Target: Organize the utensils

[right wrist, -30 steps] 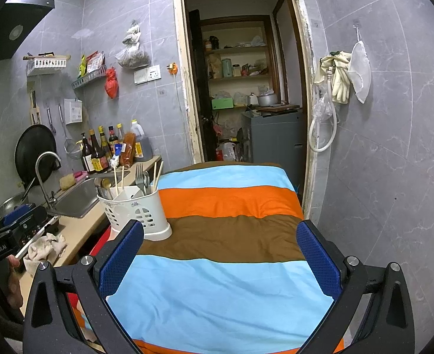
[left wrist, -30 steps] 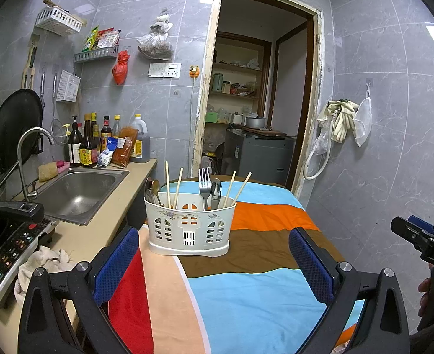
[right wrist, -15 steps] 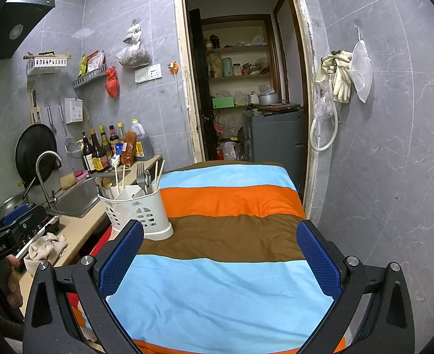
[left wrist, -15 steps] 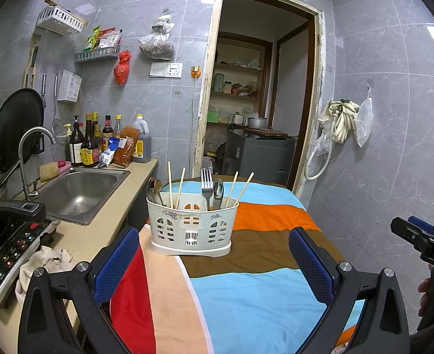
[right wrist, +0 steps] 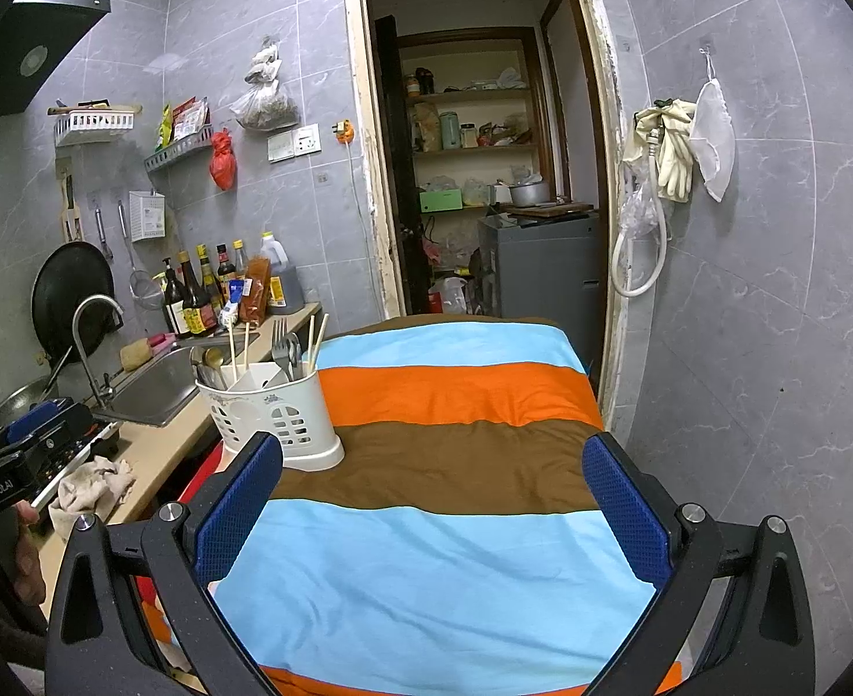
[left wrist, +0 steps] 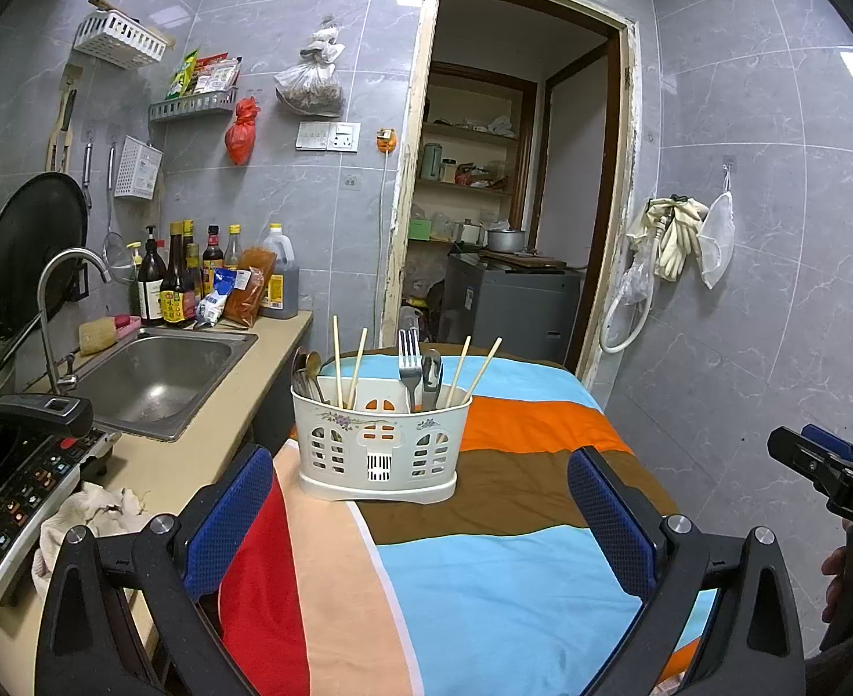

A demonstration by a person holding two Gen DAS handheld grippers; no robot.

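A white plastic utensil caddy (left wrist: 377, 449) stands on the striped cloth (left wrist: 484, 568) near its left edge. Upright in it are several chopsticks (left wrist: 338, 361), a fork (left wrist: 408, 361) beside a spoon handle, and spoons (left wrist: 306, 370) at the left end. My left gripper (left wrist: 418, 507) is open and empty, a little short of the caddy. My right gripper (right wrist: 432, 499) is open and empty too, over the cloth, with the caddy (right wrist: 278, 412) just ahead of its left finger. The other hand-held gripper shows at each view's edge.
A counter to the left holds a steel sink (left wrist: 156, 368) with a tap, sauce bottles (left wrist: 177, 278), a crumpled rag (left wrist: 87, 516) and an induction cooker (left wrist: 11, 490). An open doorway (left wrist: 502, 203) lies behind the table; tiled wall with hanging gloves (left wrist: 673, 238) on the right.
Both grippers have drifted only slightly; the caddy sits a touch more to the right in both views. Nothing was taken hold of or let go.
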